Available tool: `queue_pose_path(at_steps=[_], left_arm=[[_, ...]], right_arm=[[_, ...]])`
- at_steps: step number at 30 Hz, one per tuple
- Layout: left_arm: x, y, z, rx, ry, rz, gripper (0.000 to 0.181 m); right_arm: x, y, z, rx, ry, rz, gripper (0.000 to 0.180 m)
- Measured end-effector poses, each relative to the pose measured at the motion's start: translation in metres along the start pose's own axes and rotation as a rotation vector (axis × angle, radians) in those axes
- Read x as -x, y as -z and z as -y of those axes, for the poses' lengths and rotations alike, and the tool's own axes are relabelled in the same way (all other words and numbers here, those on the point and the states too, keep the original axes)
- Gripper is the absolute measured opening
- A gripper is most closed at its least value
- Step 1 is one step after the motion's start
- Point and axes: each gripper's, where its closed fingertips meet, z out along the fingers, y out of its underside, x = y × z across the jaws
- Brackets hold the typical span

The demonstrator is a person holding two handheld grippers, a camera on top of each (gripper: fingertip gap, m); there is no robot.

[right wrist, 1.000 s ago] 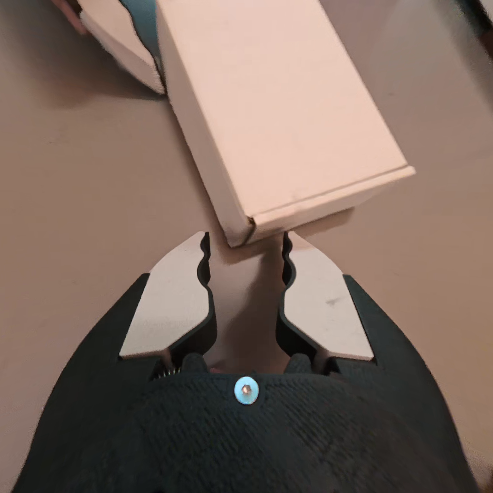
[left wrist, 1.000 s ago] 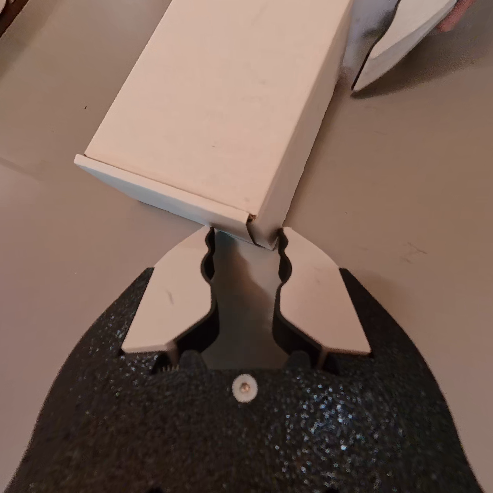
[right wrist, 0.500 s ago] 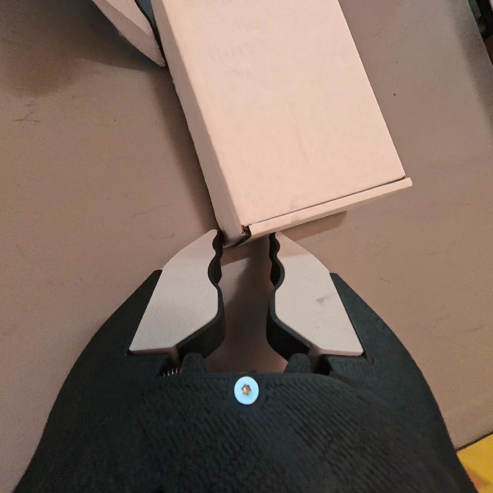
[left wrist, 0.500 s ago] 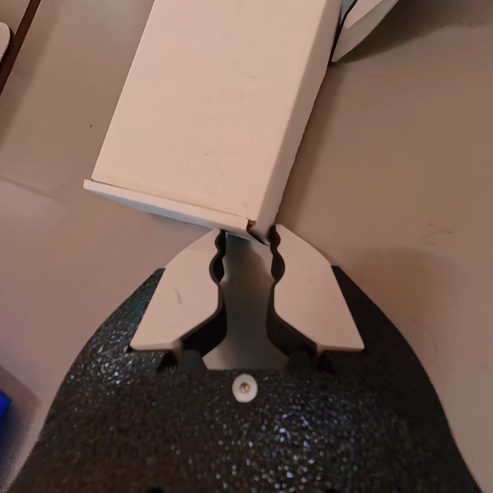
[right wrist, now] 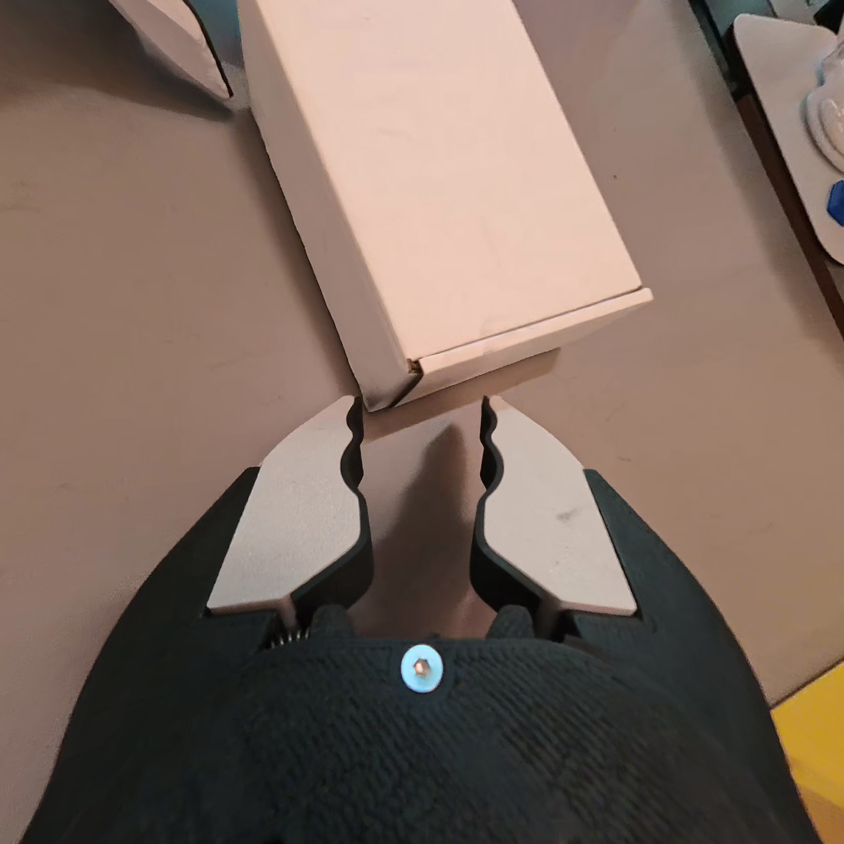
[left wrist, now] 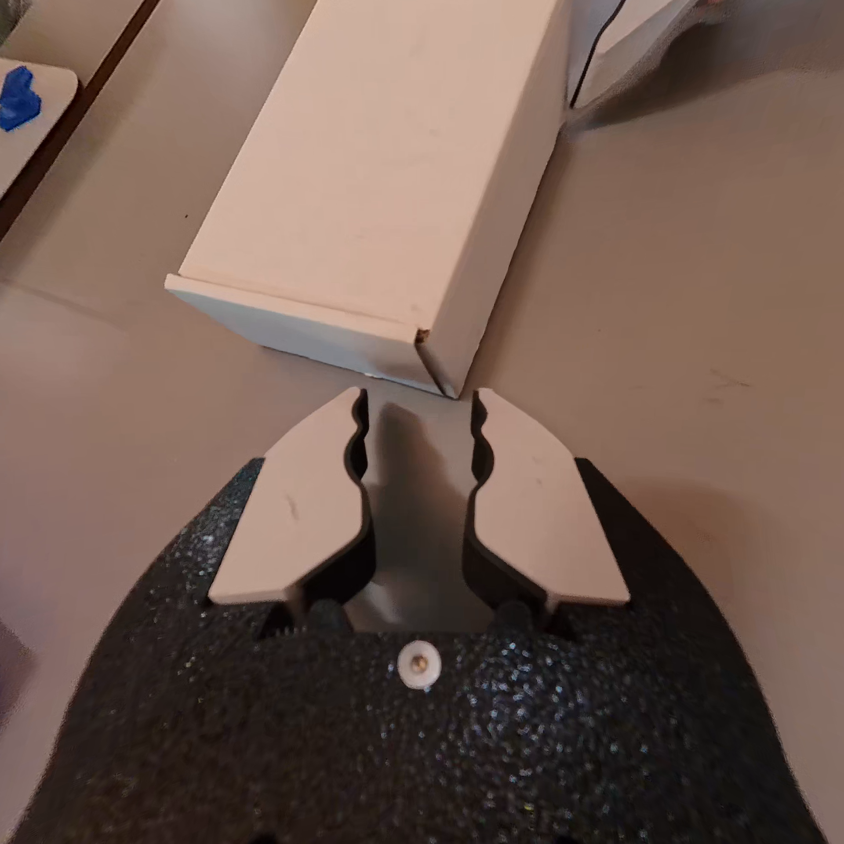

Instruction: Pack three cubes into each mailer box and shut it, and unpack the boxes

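Note:
A shut white mailer box point(left wrist: 374, 182) lies flat on the brown table; it also shows in the right wrist view point(right wrist: 438, 182). My left gripper point(left wrist: 420, 397) is open and empty, just short of the box's near right corner. My right gripper point(right wrist: 422, 404) is open and empty, just short of the box's opposite end corner. Each gripper's far tip shows beyond the box in the other's view: the right gripper point(left wrist: 639, 50) and the left gripper point(right wrist: 178, 45). No cubes are visible; the box's inside is hidden.
A pale tray point(left wrist: 27, 128) with a blue object point(left wrist: 18, 100) sits off the table's left edge. In the right wrist view a pale tray point(right wrist: 790, 137) holds clear and blue items, and a yellow surface point(right wrist: 808, 758) shows at the lower right. Spacing between my two grippers at the tips: around 15 cm.
Both grippers closed partway half a second ago at the box's end corners, and have now opened again and drawn back slightly. The box has settled flat on the table.

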Motion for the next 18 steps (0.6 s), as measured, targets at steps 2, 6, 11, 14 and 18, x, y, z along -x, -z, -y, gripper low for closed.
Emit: queue_pose_path(at_steps=[2, 6, 11, 14, 18], left_arm=[[0.002, 0.000, -0.001, 0.006, 0.023, -0.002, 0.046], [0.002, -0.006, 0.002, 0.012, 0.031, -0.007, 0.036], [0.004, -0.008, 0.005, 0.014, 0.005, 0.048, 0.023], [-0.004, -0.006, 0.004, 0.015, 0.020, 0.002, 0.023], [-0.015, 0.001, -0.001, 0.039, 0.006, -0.027, 0.052]], right_arm=[[-0.001, 0.003, 0.006, -0.048, -0.043, 0.018, 0.048], [0.003, -0.003, 0.007, -0.061, -0.070, 0.057, 0.041], [0.003, -0.006, 0.007, -0.068, -0.108, 0.075, 0.034], [0.003, -0.004, 0.005, -0.057, -0.100, 0.083, 0.033], [-0.016, 0.022, 0.012, -0.078, -0.123, 0.012, 0.051]])
